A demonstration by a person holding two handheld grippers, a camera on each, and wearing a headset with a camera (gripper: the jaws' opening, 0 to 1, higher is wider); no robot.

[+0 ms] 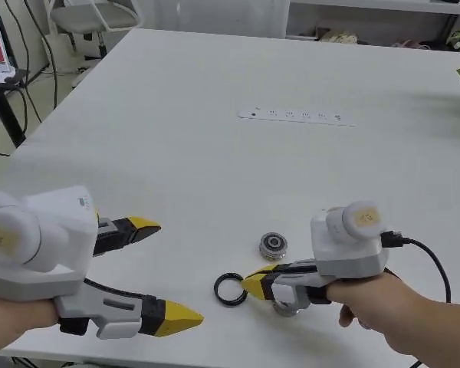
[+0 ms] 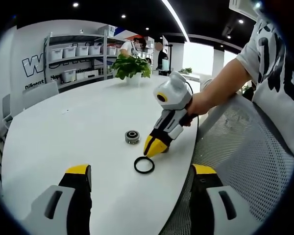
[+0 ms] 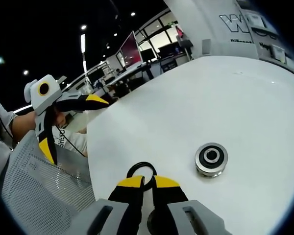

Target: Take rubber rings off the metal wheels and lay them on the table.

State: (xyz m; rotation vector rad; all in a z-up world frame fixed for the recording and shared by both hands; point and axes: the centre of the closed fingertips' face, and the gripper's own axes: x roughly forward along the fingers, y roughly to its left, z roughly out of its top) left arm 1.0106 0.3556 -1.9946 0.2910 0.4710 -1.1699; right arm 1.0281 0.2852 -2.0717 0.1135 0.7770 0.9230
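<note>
Head view: a rubber ring [image 1: 230, 289] lies flat on the desk [image 1: 215, 138], apparently already freed; a metal wheel [image 1: 274, 244] stands near it, likely next.
Right gripper [image 1: 254, 285]: jaws all but closed, tips empty, just beside the ring.
Left gripper [image 1: 169, 270]: spread wide, holding nothing, seemingly waiting.

**Left spread wide, right pinched tight**

The left gripper [image 1: 162, 270], white and black plastic with yellow tips, is hovering with its jaws gaping wide, the left hand [image 1: 8, 322] gripping behind. The matching right gripper [image 1: 254, 284] is angling low, jaws pressed together, the right hand [image 1: 366, 299] wrapping its handle.
</note>
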